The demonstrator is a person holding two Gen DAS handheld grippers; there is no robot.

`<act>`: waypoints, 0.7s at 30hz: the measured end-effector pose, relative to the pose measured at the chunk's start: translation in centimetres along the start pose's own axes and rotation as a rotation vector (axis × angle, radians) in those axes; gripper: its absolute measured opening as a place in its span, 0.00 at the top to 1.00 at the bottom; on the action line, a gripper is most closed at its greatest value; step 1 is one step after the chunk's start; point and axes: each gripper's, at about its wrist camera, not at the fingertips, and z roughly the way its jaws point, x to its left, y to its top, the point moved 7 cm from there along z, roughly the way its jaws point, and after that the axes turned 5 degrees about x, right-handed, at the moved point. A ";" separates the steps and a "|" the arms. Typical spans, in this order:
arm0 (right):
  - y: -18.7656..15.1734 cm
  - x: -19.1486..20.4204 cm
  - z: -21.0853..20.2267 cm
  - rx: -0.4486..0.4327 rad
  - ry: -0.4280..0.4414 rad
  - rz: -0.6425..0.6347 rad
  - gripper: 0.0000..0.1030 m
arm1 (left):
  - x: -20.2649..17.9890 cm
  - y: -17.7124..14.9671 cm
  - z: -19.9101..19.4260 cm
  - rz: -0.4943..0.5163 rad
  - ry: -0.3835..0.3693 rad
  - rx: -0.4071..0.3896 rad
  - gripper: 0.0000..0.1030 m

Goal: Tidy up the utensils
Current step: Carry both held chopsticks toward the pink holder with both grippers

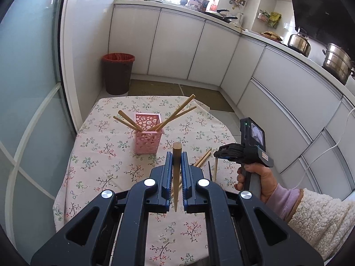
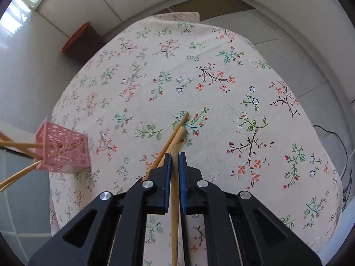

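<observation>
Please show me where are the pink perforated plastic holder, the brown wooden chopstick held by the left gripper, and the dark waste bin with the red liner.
Pink perforated plastic holder point(image 1: 146, 143): left wrist view, front wall.
Brown wooden chopstick point(image 1: 177, 155) in the left gripper: left wrist view, thick upper end.
Dark waste bin with red liner point(image 1: 117, 77): left wrist view, side wall.

Chopstick point(image 2: 174, 210) in right gripper point(image 2: 175, 155) runs off bottom edge; pink holder point(image 2: 64, 153) chopsticks cut off left.

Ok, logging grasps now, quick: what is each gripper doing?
Left gripper: shut on a chopstick.
Right gripper: shut on another chopstick.
</observation>
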 end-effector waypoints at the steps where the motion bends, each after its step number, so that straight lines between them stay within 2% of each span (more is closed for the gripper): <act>1: -0.5 0.5 -1.1 -0.016 0.014 -0.023 0.93 | -0.2 0.1 -0.2 0.001 0.002 -0.004 0.92; 10: -4.2 3.5 -10.9 -0.135 0.132 -0.178 0.93 | -0.9 1.0 -2.7 0.001 0.036 -0.053 0.92; 21: -7.1 6.4 -18.9 -0.203 0.238 -0.341 0.93 | 0.1 2.6 -3.9 -0.028 0.069 -0.073 0.93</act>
